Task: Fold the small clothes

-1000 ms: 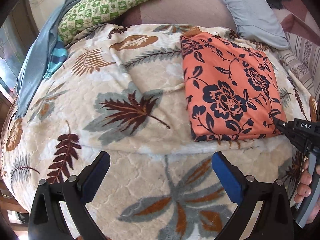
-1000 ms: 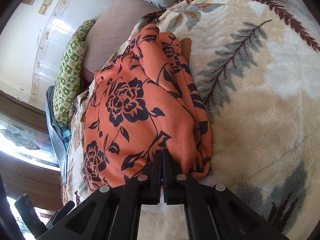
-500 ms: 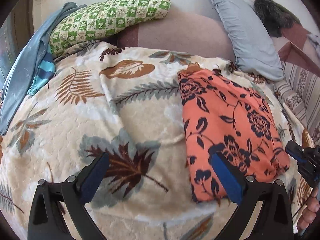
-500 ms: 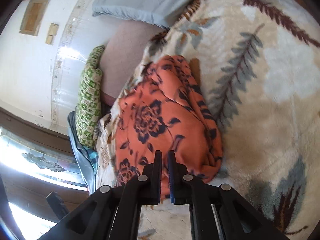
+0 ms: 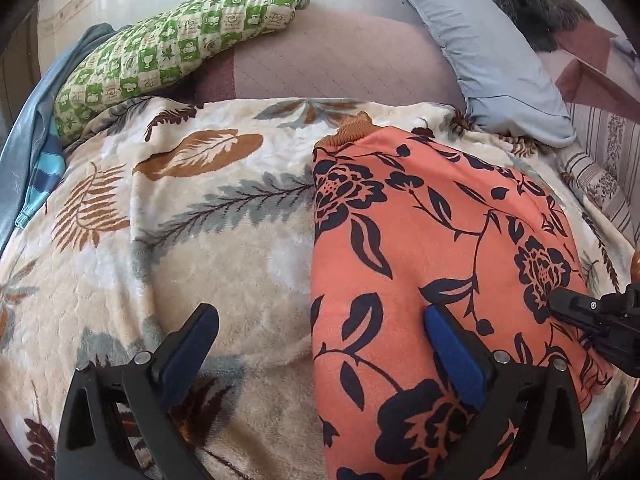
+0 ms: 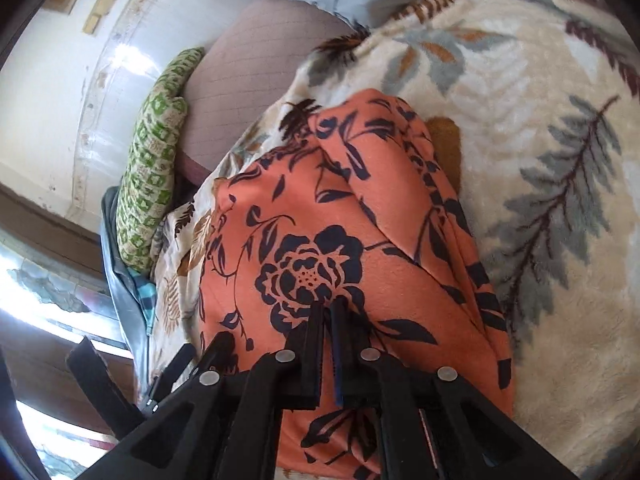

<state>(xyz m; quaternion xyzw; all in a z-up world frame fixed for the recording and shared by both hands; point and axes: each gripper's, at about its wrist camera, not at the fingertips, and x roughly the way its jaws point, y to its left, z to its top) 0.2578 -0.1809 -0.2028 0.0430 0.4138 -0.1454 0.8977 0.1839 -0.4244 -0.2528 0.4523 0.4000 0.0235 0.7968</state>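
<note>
An orange garment with dark blue flowers [image 5: 432, 264] lies folded into a long strip on a cream leaf-print blanket [image 5: 224, 248]; it also shows in the right wrist view [image 6: 344, 232]. My left gripper [image 5: 320, 320] is open and empty, straddling the garment's left edge near its near end, one blue pad [image 5: 452, 356] over the cloth. My right gripper [image 6: 327, 308] has its fingers nearly together over the garment's near end; I cannot tell whether cloth is pinched. It shows at the right edge of the left wrist view [image 5: 560, 306].
A green checked pillow [image 5: 176, 44] and a grey-blue pillow [image 5: 480, 48] lie at the bed's head. Blue clothing [image 5: 32, 152] is heaped at the left edge. A striped sheet [image 5: 604, 176] and a dark furry item [image 5: 532, 12] are at the right.
Both grippers moved forward along the garment, from its near edge to over its lower part. The right gripper's fingers parted slightly. The garment has stayed in place.
</note>
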